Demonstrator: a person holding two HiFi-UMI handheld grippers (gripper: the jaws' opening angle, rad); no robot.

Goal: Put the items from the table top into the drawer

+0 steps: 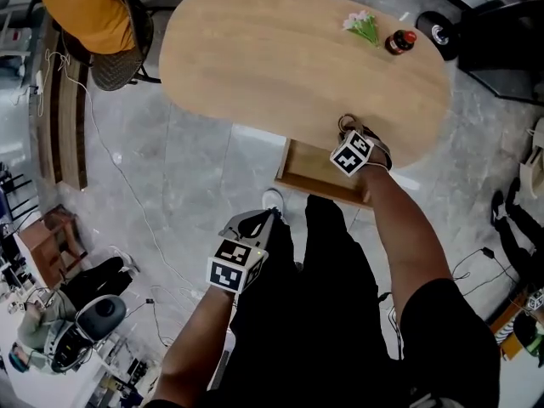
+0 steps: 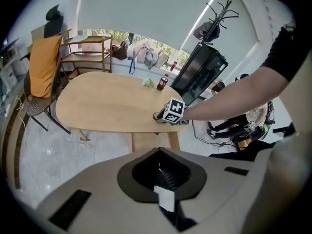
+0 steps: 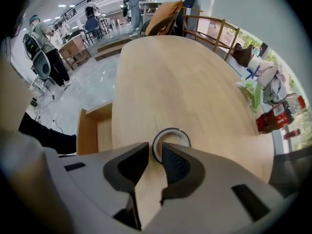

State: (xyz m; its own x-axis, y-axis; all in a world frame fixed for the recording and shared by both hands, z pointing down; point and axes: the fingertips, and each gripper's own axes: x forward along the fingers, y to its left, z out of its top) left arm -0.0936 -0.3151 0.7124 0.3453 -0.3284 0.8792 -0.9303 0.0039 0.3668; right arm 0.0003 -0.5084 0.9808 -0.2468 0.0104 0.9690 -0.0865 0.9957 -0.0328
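Note:
A grey ring, like a roll of tape [image 3: 170, 142], lies near the front edge of the oval wooden table [image 1: 280, 66]. My right gripper [image 3: 155, 156] is shut on the ring's near wall, one jaw inside it and one outside; in the head view the gripper [image 1: 349, 129] sits just above the open wooden drawer [image 1: 316, 177]. A dark bottle with a red cap [image 1: 400, 42] and a small green and pink bunch of flowers [image 1: 363, 27] stand at the far right of the table. My left gripper [image 1: 269, 217] hangs shut and empty over the floor beside my legs.
A chair draped with orange cloth [image 1: 95, 17] stands at the table's far left. A black round object [image 1: 439, 32] sits beyond the bottle. Cables run over the grey floor [image 1: 136, 194]. People and equipment are at the lower left.

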